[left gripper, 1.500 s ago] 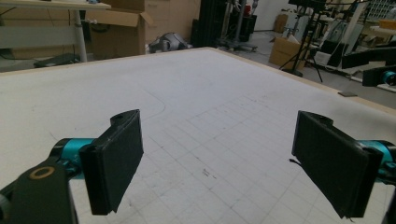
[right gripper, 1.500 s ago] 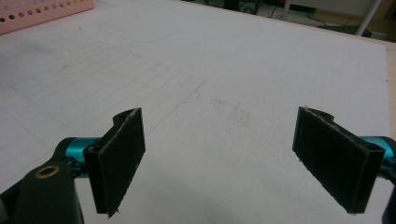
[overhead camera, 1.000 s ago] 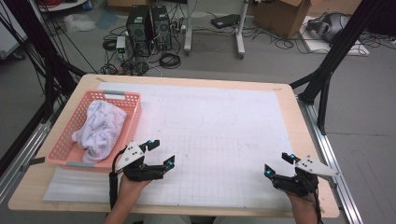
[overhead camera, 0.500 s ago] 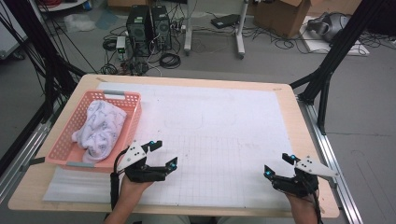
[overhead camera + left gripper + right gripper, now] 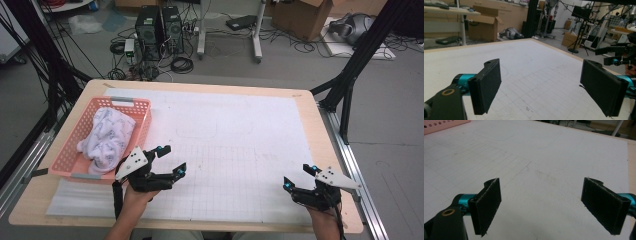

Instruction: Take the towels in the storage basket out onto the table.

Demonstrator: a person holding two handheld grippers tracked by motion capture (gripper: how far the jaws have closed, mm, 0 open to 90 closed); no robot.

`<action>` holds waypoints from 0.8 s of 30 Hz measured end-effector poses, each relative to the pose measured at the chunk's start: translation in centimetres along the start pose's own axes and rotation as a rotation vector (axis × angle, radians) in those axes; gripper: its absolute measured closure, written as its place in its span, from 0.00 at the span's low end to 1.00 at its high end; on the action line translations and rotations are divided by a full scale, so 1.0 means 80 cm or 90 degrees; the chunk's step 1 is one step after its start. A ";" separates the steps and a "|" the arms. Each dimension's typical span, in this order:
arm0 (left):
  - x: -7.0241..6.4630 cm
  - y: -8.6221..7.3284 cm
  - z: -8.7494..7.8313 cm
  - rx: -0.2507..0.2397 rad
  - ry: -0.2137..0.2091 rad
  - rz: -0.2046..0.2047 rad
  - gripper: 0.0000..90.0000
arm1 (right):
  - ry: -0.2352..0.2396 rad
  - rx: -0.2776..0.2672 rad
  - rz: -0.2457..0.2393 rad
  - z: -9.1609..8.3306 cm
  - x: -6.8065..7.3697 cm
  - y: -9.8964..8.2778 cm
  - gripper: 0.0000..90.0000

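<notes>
Reaching for the white cloth (image 5: 107,137), bunched in the pink basket (image 5: 142,106) just beside the left gripper (image 5: 170,160), is best done with fingers (image 5: 486,87) kept wide and empty; right gripper (image 5: 299,177) likewise spread, holding nothing, above the tabletop (image 5: 240,130).

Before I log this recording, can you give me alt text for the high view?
A person at a table holds an open hand-held gripper in each hand: the left hand-held gripper beside a pink basket holding a crumpled white cloth, the right hand-held gripper near the table's right front corner. A white gridded mat covers the tabletop.
</notes>
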State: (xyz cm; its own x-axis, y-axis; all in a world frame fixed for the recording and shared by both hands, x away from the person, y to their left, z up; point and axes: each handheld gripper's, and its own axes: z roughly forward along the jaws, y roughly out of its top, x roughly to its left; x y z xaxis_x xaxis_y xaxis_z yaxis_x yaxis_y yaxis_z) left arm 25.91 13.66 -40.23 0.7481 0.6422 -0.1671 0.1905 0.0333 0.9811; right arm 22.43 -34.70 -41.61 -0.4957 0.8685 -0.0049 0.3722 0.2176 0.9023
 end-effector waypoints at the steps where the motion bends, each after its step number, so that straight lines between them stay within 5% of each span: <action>1: 0.000 0.003 0.000 0.001 0.000 0.001 0.21 | -0.004 -0.004 -0.001 0.000 0.000 0.001 0.17; 13: 0.016 0.043 -0.026 -0.039 0.026 -0.011 0.21 | 0.010 0.010 -0.007 0.009 0.006 0.004 0.17; 24: 0.039 0.064 -0.050 -0.022 0.056 -0.023 0.20 | 0.007 0.013 0.003 0.008 0.004 0.002 0.17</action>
State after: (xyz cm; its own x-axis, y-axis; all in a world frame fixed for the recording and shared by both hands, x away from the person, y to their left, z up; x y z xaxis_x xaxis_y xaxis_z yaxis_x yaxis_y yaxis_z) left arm 26.69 18.94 -35.32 0.6818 0.7053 -0.1942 0.1927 0.0829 0.9777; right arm 22.84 -34.12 -41.70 -0.5025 0.8646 0.0034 0.3906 0.2235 0.8930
